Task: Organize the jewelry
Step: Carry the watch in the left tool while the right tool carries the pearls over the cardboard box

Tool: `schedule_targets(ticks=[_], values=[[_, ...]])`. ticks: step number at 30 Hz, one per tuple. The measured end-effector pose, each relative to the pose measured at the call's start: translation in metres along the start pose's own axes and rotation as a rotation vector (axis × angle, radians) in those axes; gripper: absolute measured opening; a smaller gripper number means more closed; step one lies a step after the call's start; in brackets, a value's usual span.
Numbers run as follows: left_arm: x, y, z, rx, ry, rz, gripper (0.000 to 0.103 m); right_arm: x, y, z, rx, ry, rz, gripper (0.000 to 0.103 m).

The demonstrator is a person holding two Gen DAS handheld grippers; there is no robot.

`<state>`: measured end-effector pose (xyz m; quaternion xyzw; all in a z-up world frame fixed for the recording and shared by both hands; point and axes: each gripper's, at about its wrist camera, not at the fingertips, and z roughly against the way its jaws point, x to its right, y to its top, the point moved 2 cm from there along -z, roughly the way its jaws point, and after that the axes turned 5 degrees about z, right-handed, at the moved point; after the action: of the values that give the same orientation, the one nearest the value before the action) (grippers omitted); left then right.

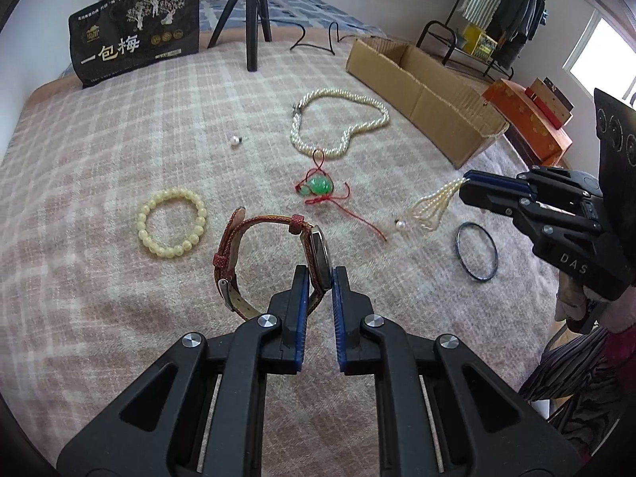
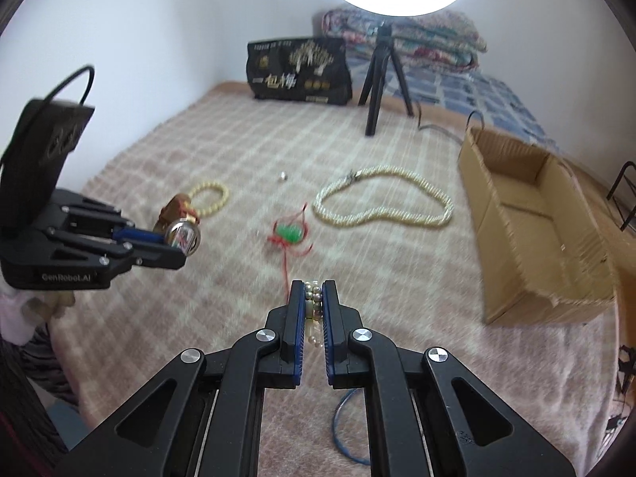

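My left gripper (image 1: 321,278) is shut on a red-strapped wristwatch (image 1: 262,262), held just above the checked blanket; the right wrist view shows that gripper (image 2: 181,244) from the side with the watch face (image 2: 183,236) at its tips. My right gripper (image 2: 313,298) is shut on a small pearl bracelet (image 2: 313,302). From the left wrist view the bracelet's strands (image 1: 431,208) hang from the right gripper (image 1: 465,185). A twisted pearl necklace (image 1: 338,119), a green pendant on red cord (image 1: 320,187), a yellow bead bracelet (image 1: 171,222), a loose pearl (image 1: 236,141) and a dark bangle (image 1: 476,251) lie on the blanket.
An open cardboard box (image 1: 421,95) (image 2: 532,222) stands at the right of the blanket. A black printed bag (image 1: 135,31) and a black tripod (image 1: 250,20) stand at the far edge. Beyond the bed's right side are orange boxes (image 1: 528,115) and a clothes rack (image 1: 512,12).
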<state>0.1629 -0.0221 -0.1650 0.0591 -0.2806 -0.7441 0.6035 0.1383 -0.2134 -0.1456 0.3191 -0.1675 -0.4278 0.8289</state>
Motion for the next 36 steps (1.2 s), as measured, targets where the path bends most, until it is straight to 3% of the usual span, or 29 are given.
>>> schedule_targets(ticks=[17,30,36], values=[[0.035,0.042,0.02,0.105,-0.048,-0.038,0.01,0.065,0.034,0.039,0.138,-0.118,-0.113,0.007],[0.091,0.117,-0.01,0.142,-0.114,-0.136,0.01,0.131,0.048,0.058,0.197,-0.221,-0.247,0.007],[0.122,0.162,-0.03,0.156,-0.139,-0.179,0.01,0.152,0.042,0.05,0.175,-0.235,-0.3,0.007]])
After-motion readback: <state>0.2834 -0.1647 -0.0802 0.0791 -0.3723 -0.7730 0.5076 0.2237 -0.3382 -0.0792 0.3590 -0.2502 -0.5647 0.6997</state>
